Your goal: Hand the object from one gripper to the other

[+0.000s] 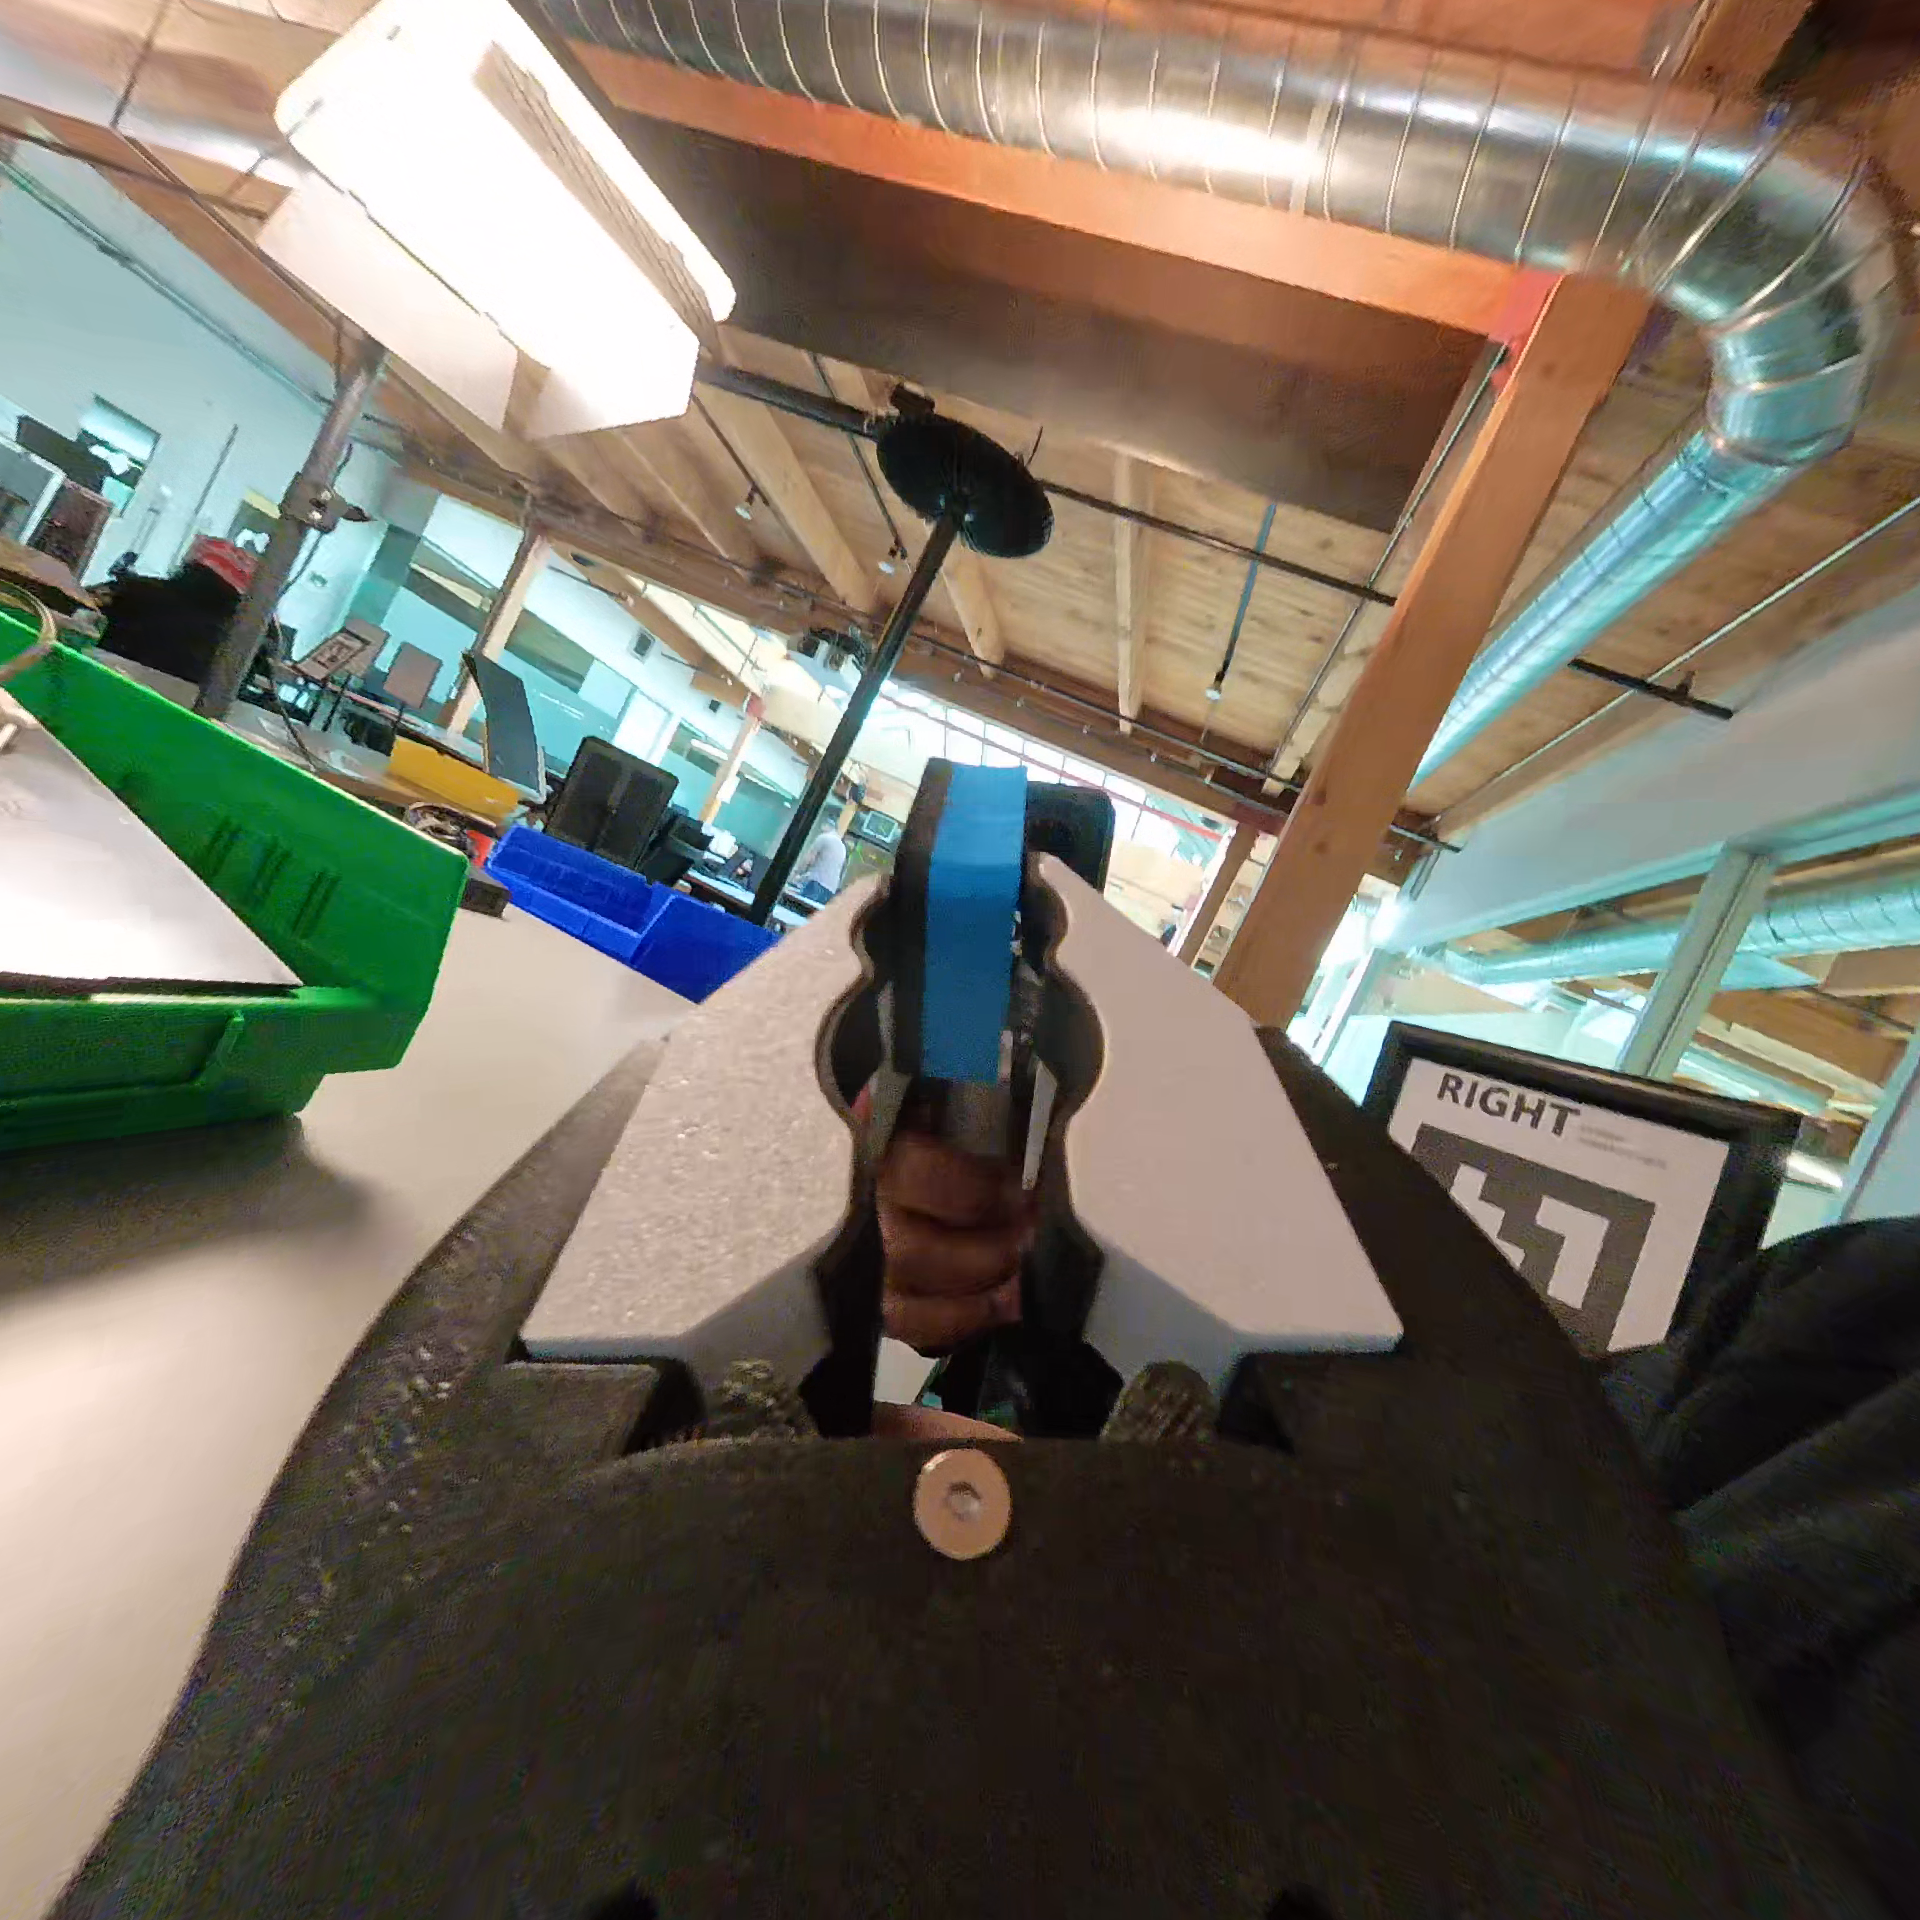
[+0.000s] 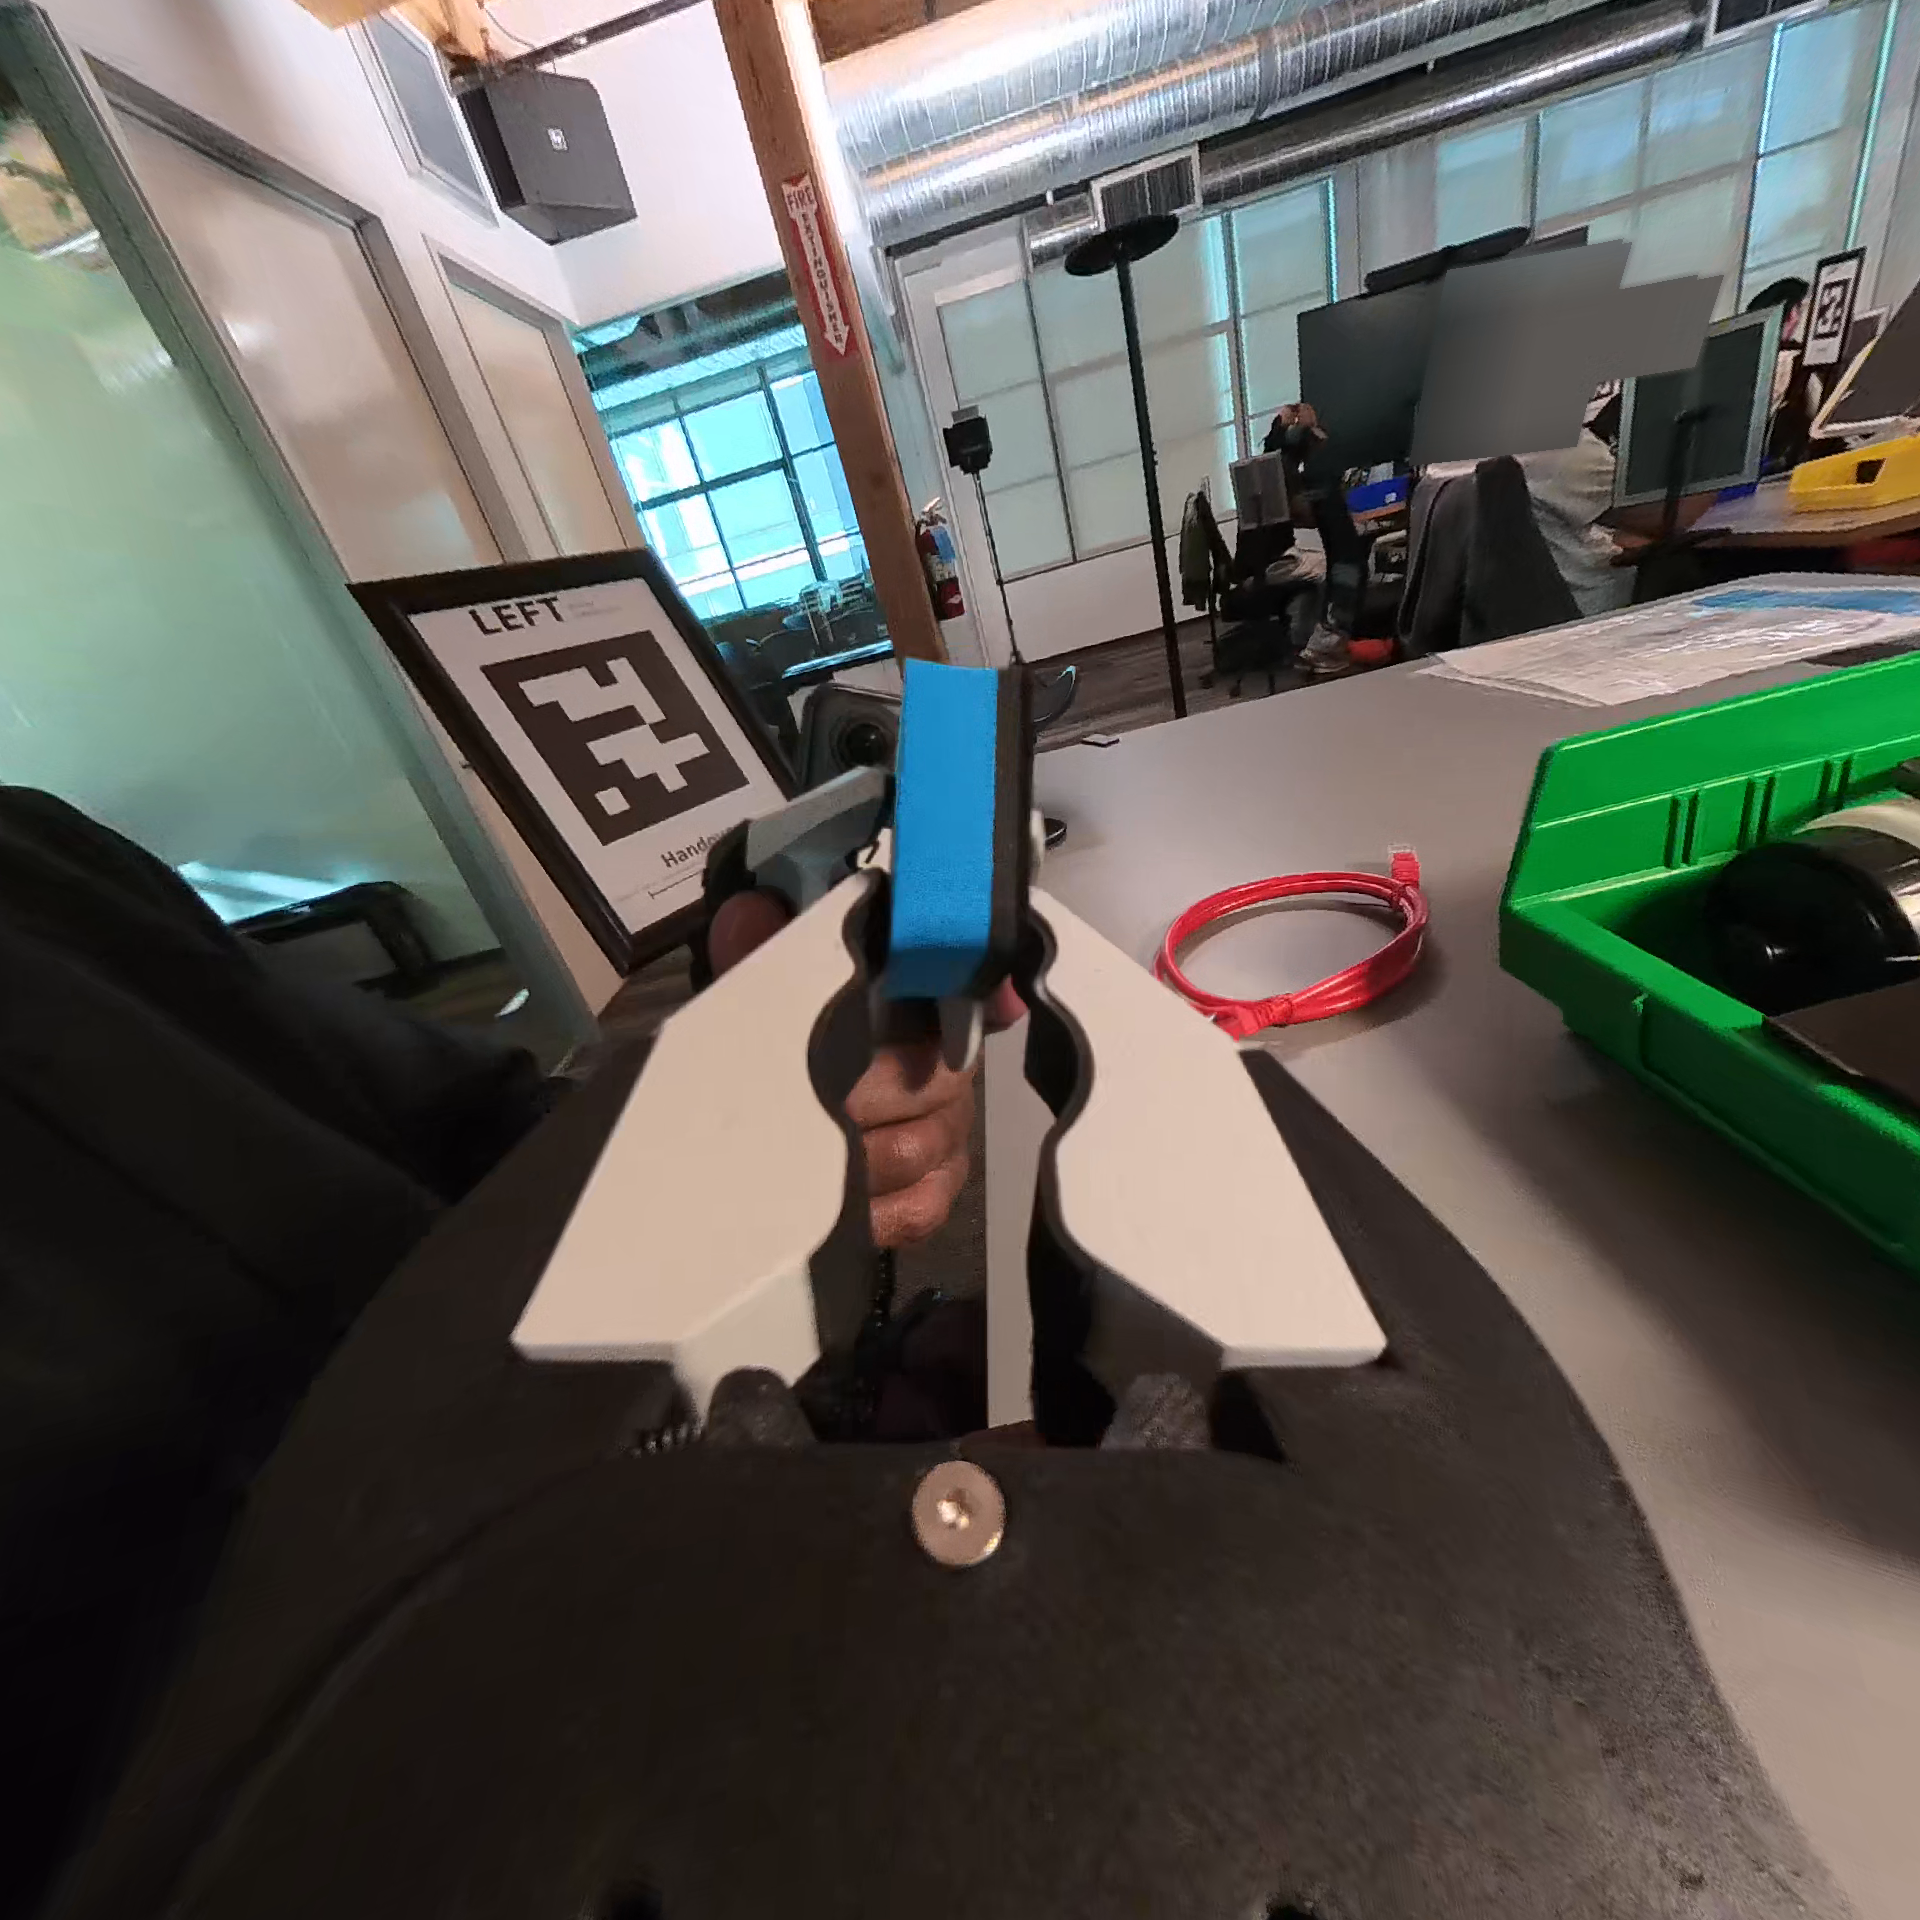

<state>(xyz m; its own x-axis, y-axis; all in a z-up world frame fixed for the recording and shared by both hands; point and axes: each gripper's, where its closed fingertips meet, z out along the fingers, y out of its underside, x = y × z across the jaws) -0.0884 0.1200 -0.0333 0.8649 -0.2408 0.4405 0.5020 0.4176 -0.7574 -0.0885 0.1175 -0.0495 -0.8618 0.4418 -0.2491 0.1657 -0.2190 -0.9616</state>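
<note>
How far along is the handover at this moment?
Done: the blue block is up off the table, with both grippers on it. In hand: the left gripper and the right gripper each appear shut on it. Left: one must open and let go; which one gives cannot be told.

Each camera sits just behind its own claw, looking forward and tilted upward along the fingers. The two seem to face each other closely: both see the blue-and-black block (image 1: 966, 925) (image 2: 940, 831) at the fingertips and the green bin (image 1: 239, 925) (image 2: 1704, 914) on the grey table (image 1: 260, 1247) (image 2: 1455, 1195).
</note>
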